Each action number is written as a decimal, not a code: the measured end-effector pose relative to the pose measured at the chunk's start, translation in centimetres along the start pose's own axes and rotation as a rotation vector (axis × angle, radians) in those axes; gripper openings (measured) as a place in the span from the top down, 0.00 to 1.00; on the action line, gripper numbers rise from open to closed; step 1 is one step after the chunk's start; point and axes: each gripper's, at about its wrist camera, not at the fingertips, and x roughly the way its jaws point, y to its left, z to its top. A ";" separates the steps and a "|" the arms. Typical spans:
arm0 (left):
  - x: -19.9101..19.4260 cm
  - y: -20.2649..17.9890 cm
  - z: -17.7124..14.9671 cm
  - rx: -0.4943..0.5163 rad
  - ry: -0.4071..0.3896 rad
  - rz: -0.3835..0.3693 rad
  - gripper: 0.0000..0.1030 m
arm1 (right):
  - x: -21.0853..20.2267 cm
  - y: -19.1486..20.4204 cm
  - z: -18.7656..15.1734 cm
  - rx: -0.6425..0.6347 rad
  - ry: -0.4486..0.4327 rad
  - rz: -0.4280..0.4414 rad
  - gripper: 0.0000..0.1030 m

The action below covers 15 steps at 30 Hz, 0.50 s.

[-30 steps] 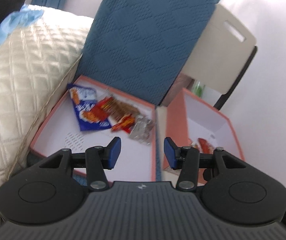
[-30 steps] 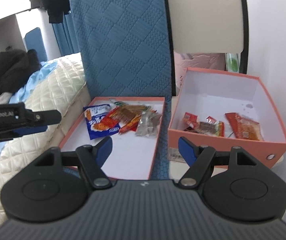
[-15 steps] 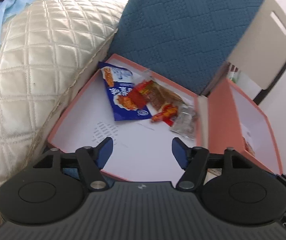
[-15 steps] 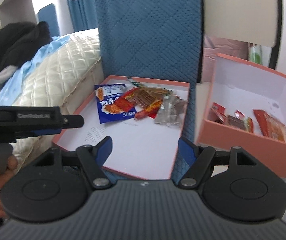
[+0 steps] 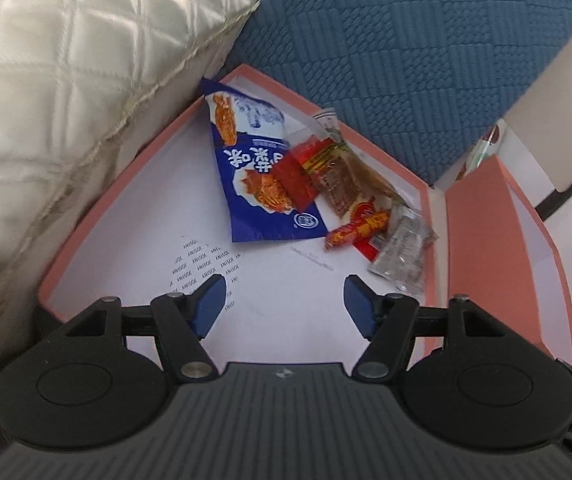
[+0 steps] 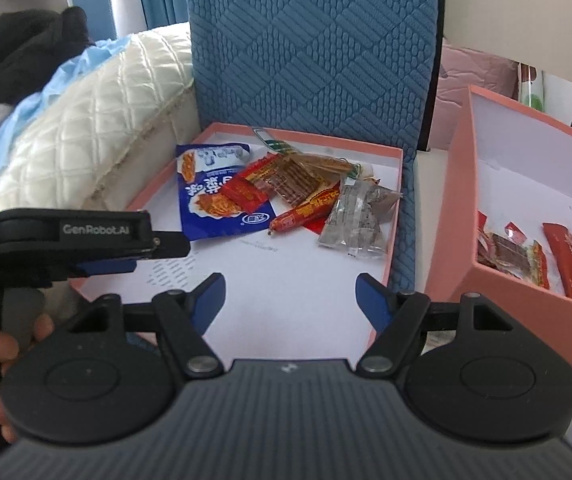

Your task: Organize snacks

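Comparing with a second earlier, we logged one change: our left tool (image 5: 282,300) had come forward and lower over the shallow pink tray (image 5: 98,208), and its jaws had widened from a narrow gap to a broad one. Both tools were empty. Our right tool (image 6: 290,300) hung back at the near edge of the same tray, jaws spread wide, holding nothing. We judged this to be the approach to a pick, with no snack lifted yet.

Items on the tray, far half, all loosely overlapping:
- blue snack packet (image 5: 258,168), nearest the left wall, flat;
- small red sachet (image 5: 294,176), lying on the blue packet's right edge;
- brown jerky strips in clear wrap (image 5: 342,184), beyond it;
- red sausage stick (image 5: 356,229), just beside the blue packet's lower corner;
- clear grey-speckled packet (image 5: 402,246), by the right wall.

Relative to the left tool, the pile lay ahead and slightly right, apart from the fingertips, with bare white tray floor between.

Deep pink box (image 6: 518,280), right of the tray, held several red-wrapped snacks (image 6: 566,256). We took it for the destination.
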 end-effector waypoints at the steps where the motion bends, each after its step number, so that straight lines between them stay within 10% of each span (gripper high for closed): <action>1: 0.6 0.2 0.2 -0.010 0.003 0.003 0.32 | 0.5 0.0 0.1 0.000 0.003 -0.001 0.29; 15: 6.6 1.2 3.2 -0.027 -0.004 0.034 0.32 | 8.9 -1.5 2.9 -0.010 0.011 -0.096 0.32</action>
